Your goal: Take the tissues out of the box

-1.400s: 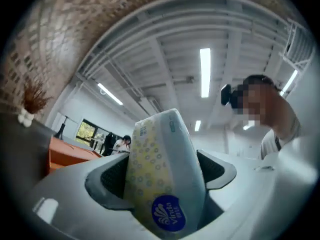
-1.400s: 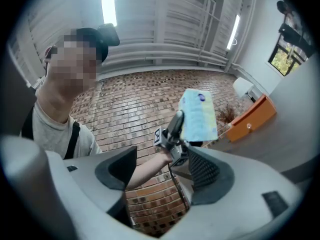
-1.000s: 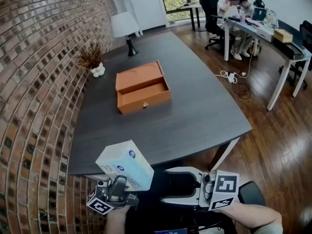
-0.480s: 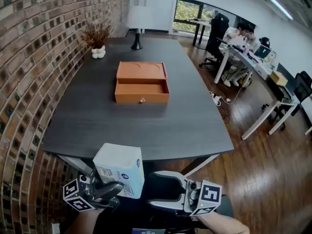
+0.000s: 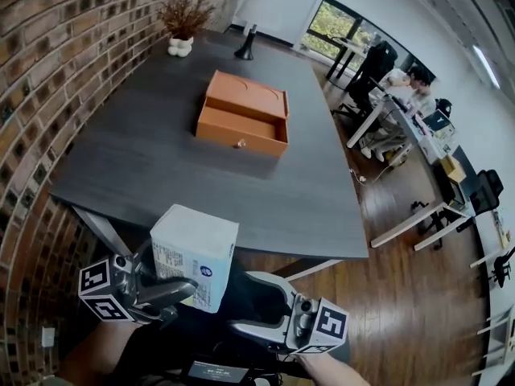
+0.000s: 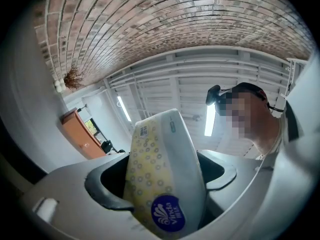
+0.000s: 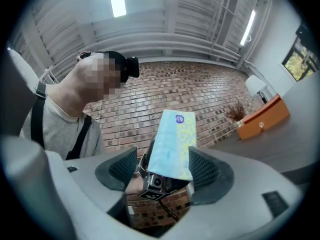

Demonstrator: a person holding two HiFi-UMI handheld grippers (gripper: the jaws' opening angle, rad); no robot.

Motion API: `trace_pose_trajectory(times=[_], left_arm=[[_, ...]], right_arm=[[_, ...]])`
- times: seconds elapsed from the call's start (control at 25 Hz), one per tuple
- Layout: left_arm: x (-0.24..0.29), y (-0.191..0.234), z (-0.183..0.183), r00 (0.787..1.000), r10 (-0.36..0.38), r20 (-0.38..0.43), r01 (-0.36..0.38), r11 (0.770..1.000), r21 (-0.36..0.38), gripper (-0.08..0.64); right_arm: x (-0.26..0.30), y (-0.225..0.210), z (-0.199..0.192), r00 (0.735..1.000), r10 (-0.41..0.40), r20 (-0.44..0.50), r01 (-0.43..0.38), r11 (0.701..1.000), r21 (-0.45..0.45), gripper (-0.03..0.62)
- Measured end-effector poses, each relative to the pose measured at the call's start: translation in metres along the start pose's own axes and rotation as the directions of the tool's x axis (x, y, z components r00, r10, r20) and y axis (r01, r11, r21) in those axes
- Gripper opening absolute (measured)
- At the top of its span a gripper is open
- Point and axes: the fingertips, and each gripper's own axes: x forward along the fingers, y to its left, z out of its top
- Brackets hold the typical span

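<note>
tissue pack (image 5: 193,252): lower left, clamped in the jaws of the left gripper (image 5: 173,289)
right gripper (image 5: 253,305): lower centre, jaws apart, empty

Box (image 5: 244,112) on table (image 5: 145,163), plant (image 5: 183,14) behind

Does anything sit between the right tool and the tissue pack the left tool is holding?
Nothing visible does. The right tool, jaws apart and empty, faces the tissue pack across open air; only the left tool touches it.

Left tongs (image 6: 165,184) clamped, right (image 7: 162,170) apparently open
</note>
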Motion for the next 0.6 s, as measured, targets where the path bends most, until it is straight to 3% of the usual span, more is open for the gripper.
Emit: trace_pose_trajectory(times=[0.6], left_arm=[[0.0074, 0.0017, -0.0031, 1.0, -0.028, 0.007, 0.028, 1.0, 0.011, 0.416]], right_arm=[[0.0018, -0.0045, 0.0051, 1.0, 0.01, -0.027, -0.011, 0.999, -0.039, 0.321]])
